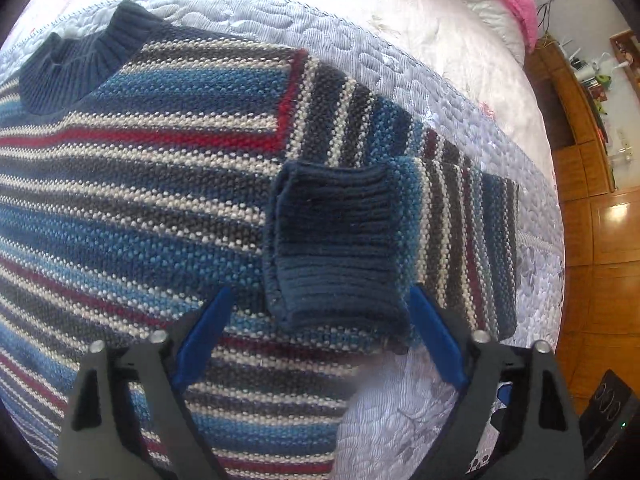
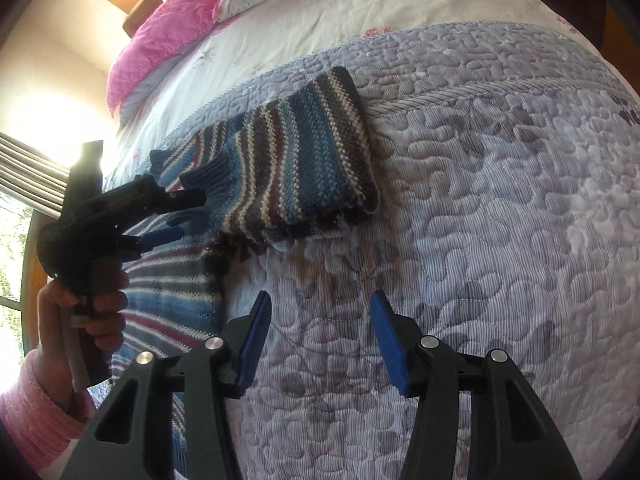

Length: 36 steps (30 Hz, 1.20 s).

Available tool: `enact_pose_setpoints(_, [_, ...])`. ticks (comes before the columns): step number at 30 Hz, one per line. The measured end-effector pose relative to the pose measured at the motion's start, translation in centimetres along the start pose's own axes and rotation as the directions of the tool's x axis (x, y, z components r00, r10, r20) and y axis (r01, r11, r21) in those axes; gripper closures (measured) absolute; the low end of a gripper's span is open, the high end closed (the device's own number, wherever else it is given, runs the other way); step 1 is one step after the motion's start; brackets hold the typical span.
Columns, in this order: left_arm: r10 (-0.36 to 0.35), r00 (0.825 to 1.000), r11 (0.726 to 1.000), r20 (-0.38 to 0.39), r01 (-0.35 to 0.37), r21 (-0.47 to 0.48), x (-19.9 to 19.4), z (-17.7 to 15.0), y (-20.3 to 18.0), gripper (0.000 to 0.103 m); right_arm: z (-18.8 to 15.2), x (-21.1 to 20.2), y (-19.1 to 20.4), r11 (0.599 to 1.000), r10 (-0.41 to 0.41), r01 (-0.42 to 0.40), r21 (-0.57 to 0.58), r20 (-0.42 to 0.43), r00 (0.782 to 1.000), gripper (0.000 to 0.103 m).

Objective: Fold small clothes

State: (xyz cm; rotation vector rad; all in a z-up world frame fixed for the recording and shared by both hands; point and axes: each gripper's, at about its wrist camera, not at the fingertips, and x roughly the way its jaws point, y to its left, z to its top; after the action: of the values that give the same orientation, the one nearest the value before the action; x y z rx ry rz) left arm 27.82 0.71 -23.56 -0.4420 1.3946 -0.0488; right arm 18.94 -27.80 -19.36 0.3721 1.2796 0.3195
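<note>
Quilted bed [image 2: 480, 200] bare beside sweater [image 1: 160, 184]; both claws spread

Home bedroom: quilted bed [image 2: 480, 200], pink duvet [image 2: 168, 28], wooden floor [image 1: 608, 240].

the knitted sweater [image 1: 140, 184] runs in stripes of blue, navy, grey, cream and red, with a plain navy ribbed collar [image 1: 80, 68] and navy ribbed cuff [image 1: 340, 240]. the quilted bedspread [image 2: 480, 240] is pale lilac with darker mauve blotches. the crumpled blanket [image 2: 168, 28] is bright pink. both grippers [image 1: 320, 328] [image 2: 320, 336] are black with blue pads. the fuzzy sleeve [image 2: 36, 412] is pink.
</note>
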Motion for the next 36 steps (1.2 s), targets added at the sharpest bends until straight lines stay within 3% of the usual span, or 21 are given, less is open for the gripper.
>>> enact_pose_setpoints(2, [-0.002, 1.000, 1.000, -0.006, 0.002, -0.003, 0.1, 0.1, -0.4, 0.049, -0.1, 0.1, -0.1, 1.000, 0.007, -0.007, 0.012, 0.004, 1.000, 0.050])
enact_pose_setpoints(4, [0.005, 1.000, 1.000, 0.009, -0.005, 0.003, 0.0, 0.3, -0.8, 0.078, -0.1, 0.1, 0.0, 1.000, 0.019, -0.019, 0.021, 0.009, 1.000, 0.050])
enact_pose_setpoints(6, [-0.028, 0.999, 1.000, 0.026, 0.028, 0.004, -0.5, 0.5, -0.7, 0.095, 0.0, -0.1, 0.3, 1.000, 0.007, -0.007, 0.009, 0.020, 1.000, 0.049])
enact_pose_setpoints(14, [-0.054, 0.981, 0.998, 0.186, 0.060, -0.023, -6.6, 1.4, 3.2, 0.096, 0.1, -0.3, 2.7, 0.999, 0.007, -0.006, -0.034, 0.039, 0.999, 0.047])
enact_pose_setpoints(20, [0.025, 0.960, 0.999, 0.280, -0.011, -0.051, -11.1, 2.8, 8.8, 0.096, 1.0, 1.0, 6.2, 0.995, 0.060, -0.058, -0.083, 0.030, 0.998, 0.047])
enact_pose_setpoints(31, [0.100, 0.952, 0.984, 0.290, -0.052, -0.170, -12.9, 4.2, 18.9, 0.095, 5.4, 6.9, 13.9, 0.973, 0.193, -0.194, -0.122, -0.014, 0.981, 0.047])
enact_pose_setpoints(36, [0.139, 0.963, 0.981, 0.233, -0.102, -0.164, -10.4, 4.7, 21.7, 0.091, 5.3, 11.4, 13.4, 0.990, 0.122, -0.126, -0.060, -0.079, 0.989, 0.049])
